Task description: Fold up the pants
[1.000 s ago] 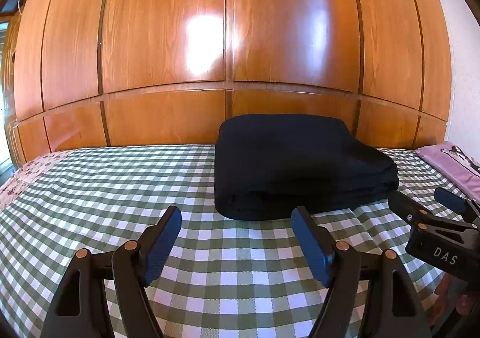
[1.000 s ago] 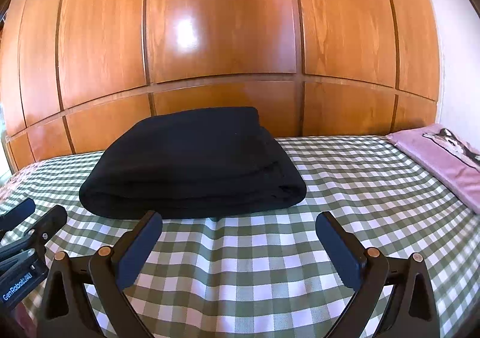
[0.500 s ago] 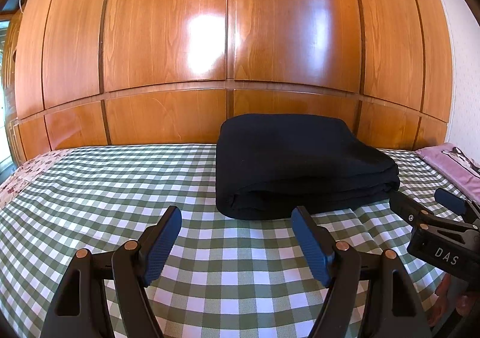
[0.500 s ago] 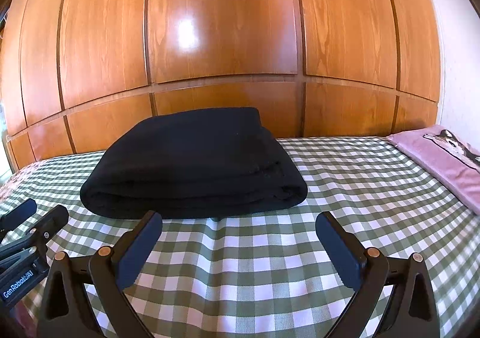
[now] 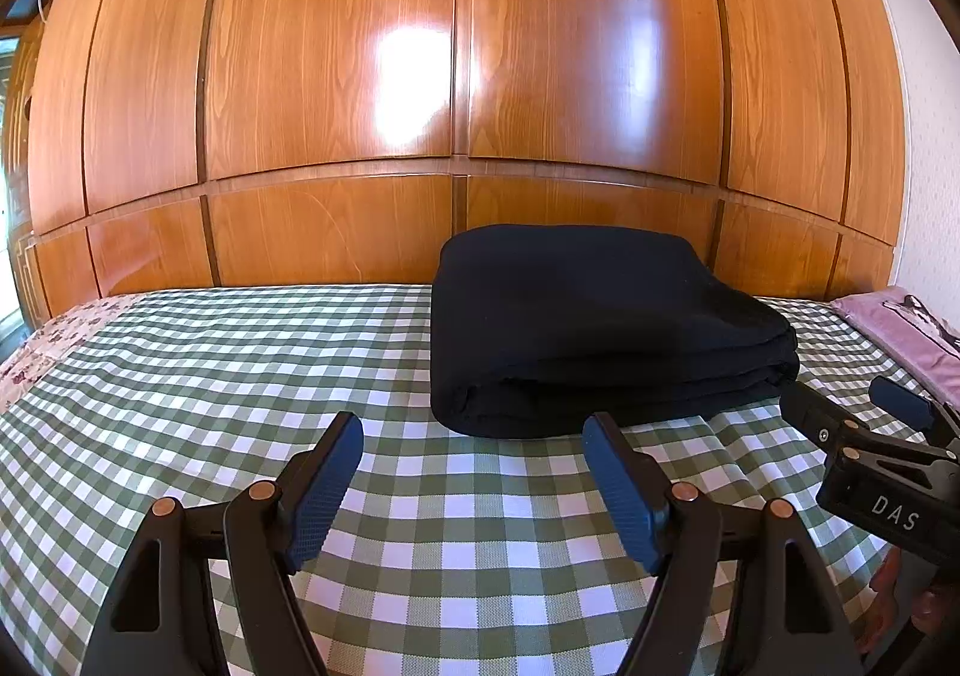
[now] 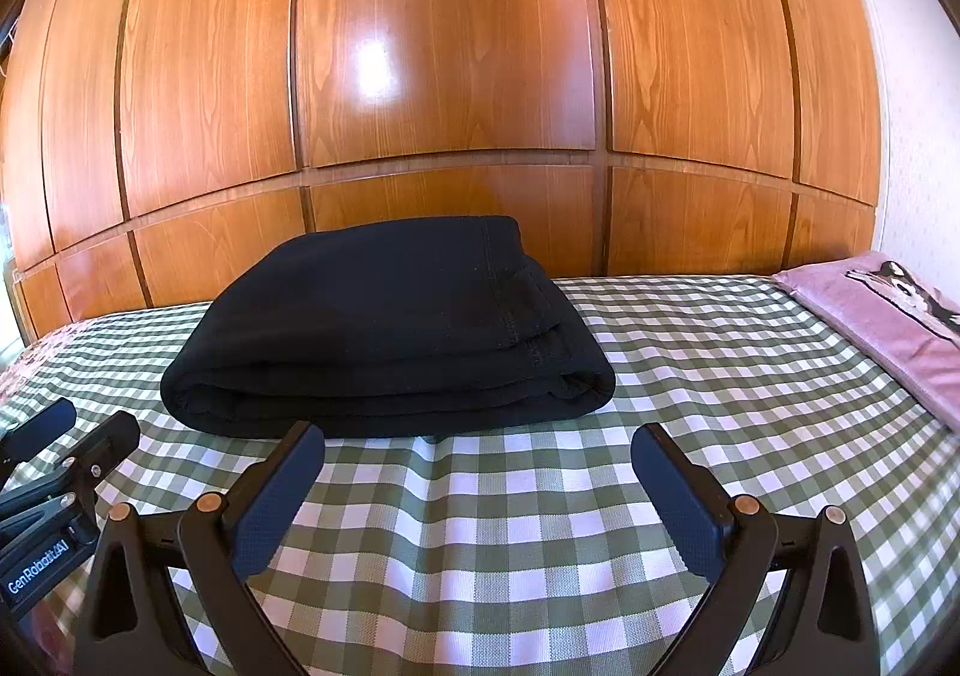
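Bed: the checked green-and-white cover [image 5: 252, 376] fills the foreground, with the wooden wardrobe [image 5: 456, 76] rising just behind its far edge.
Pillow: a purple one [image 6: 882, 316] lies at the right end of the bed, well apart from the work.
Pants: the black pants [image 6: 384, 328] sit as a thick folded stack on the cover, towards the wardrobe side; the rounded fold faces the grippers and layered edges show at the stack's right end.
Long axis: it runs left to right, across both cameras' line of sight.
Left gripper: the left gripper [image 5: 474, 472] has its jaws spread wide, nothing between them; the stack lies ahead and slightly right of it, apart.
Right gripper: the right gripper [image 6: 477, 478] is spread just as wide and empty; the stack lies ahead and to its left, apart.
Nearer side: hard to call; each tool looks about as near to its own end of the stack.
Judgement: the folding looks finished, or nearly so.
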Demonstrator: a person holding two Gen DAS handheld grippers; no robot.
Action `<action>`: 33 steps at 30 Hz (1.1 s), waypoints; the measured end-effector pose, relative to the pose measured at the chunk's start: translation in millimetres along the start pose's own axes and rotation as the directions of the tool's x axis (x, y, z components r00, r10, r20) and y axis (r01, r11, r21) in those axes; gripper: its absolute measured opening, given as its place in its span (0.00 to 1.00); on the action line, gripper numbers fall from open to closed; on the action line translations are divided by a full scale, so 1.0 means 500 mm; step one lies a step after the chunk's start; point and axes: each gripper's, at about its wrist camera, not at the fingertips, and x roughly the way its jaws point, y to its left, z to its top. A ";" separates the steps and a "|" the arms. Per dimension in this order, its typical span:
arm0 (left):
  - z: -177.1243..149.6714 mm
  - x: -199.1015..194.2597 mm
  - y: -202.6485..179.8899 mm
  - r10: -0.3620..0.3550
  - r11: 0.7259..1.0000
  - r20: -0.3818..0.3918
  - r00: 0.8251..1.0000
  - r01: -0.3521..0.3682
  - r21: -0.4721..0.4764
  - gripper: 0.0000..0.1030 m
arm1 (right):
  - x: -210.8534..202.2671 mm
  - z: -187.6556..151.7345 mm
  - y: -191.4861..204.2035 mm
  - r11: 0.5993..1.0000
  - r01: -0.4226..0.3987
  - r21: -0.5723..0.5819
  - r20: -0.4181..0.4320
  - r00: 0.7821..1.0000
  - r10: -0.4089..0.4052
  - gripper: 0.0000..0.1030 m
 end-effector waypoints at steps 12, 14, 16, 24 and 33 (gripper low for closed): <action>0.000 0.000 -0.001 0.002 1.000 -0.001 1.000 -0.002 0.001 0.74 | 0.000 0.001 0.000 1.000 0.000 -0.001 0.000 1.000 0.000 0.99; 0.000 0.001 -0.001 0.001 1.000 -0.001 1.000 -0.001 0.001 0.74 | 0.000 0.001 0.001 1.000 0.001 -0.001 -0.001 1.000 -0.001 0.99; -0.001 0.001 -0.001 0.001 1.000 -0.002 1.000 -0.001 0.000 0.74 | 0.000 0.001 0.000 1.000 0.000 -0.001 -0.001 1.000 0.000 0.99; -0.002 0.004 0.000 0.000 1.000 -0.006 1.000 0.000 -0.002 0.74 | 0.000 0.001 0.001 1.000 0.001 -0.001 -0.001 1.000 -0.001 0.99; -0.002 0.005 0.002 0.005 1.000 -0.008 1.000 -0.005 -0.002 0.74 | 0.000 0.000 0.001 1.000 0.000 0.000 -0.002 1.000 0.000 0.99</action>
